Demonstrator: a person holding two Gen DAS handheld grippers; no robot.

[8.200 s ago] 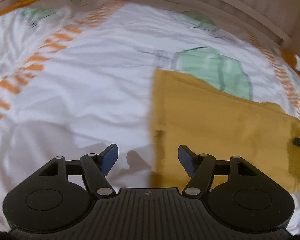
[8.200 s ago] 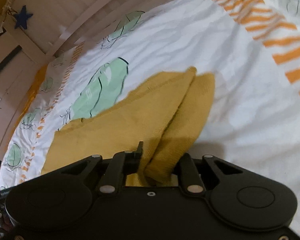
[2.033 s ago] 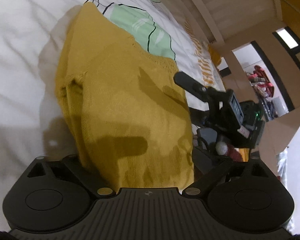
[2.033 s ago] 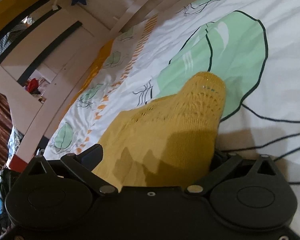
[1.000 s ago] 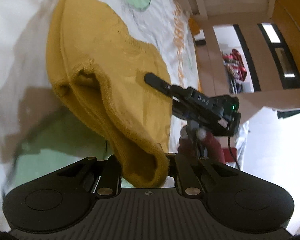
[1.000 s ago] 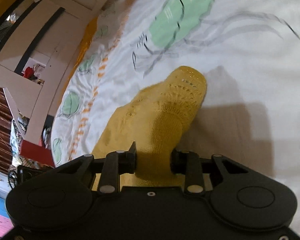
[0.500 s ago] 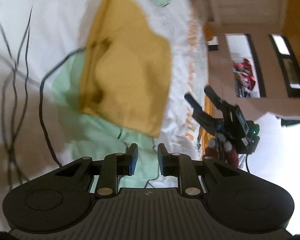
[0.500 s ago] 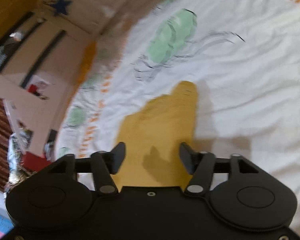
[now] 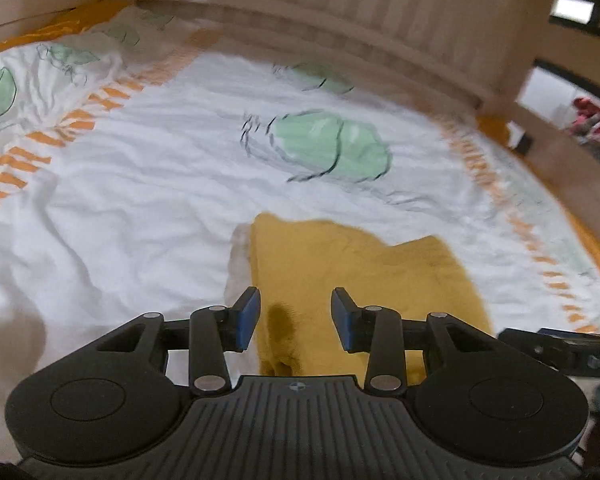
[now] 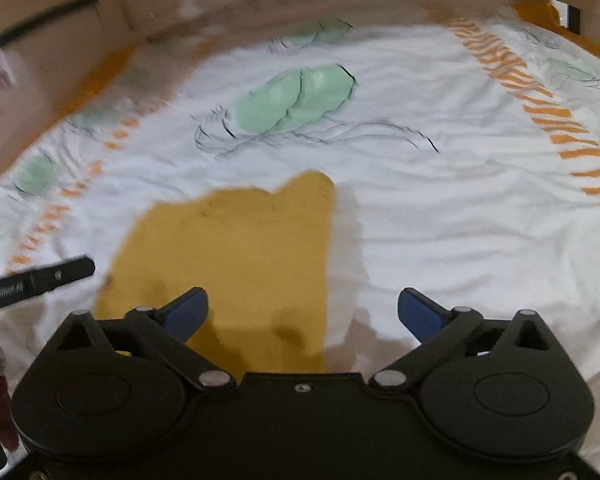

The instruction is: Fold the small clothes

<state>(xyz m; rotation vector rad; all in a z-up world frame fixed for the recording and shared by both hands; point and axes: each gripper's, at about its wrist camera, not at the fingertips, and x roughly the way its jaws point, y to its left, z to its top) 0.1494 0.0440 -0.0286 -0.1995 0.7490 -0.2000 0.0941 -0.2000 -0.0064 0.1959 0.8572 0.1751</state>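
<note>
Currently the mustard knit garment [image 9: 364, 276] lies folded and flat on the bed sheet [image 9: 148, 184], not held by either tool. Left hand-held gripper [image 9: 296, 316]: jaws apart and opening, blue pads [image 9: 247, 318] clear of the cloth, nothing pinched between them; it hangs over the garment's near-left part, the left edge of the fabric running just beside the left pad. Right hand-held gripper [image 10: 303, 312]: jaws spread wide and opening, nothing between them but the view down onto the cloth; its left pad is over the garment [image 10: 236, 264], its right pad over bare sheet [image 10: 440, 208], so the garment's straight right edge runs down between the two pads. Top edge of the garment is uneven in both wrist views, with a rounded lobe sticking up at its top-right corner as the right wrist sees it. Sheet is white, wrinkled, printed with green leaf shapes [image 9: 332, 148] outlined in black and orange dashed bands [image 10: 540, 100]. The big leaf sits beyond the garment, apart from it. Pale wooden bed rail [image 9: 340, 20] curves round the far side. Each tool shows in the other's view: the right one as a black bar at the lower right of the left wrist view, the left one as a black bar [image 10: 36, 280] at the left edge of the right wrist view, near the garment's left side. Both views are motion-blurred, so knit detail can't be made out
</note>
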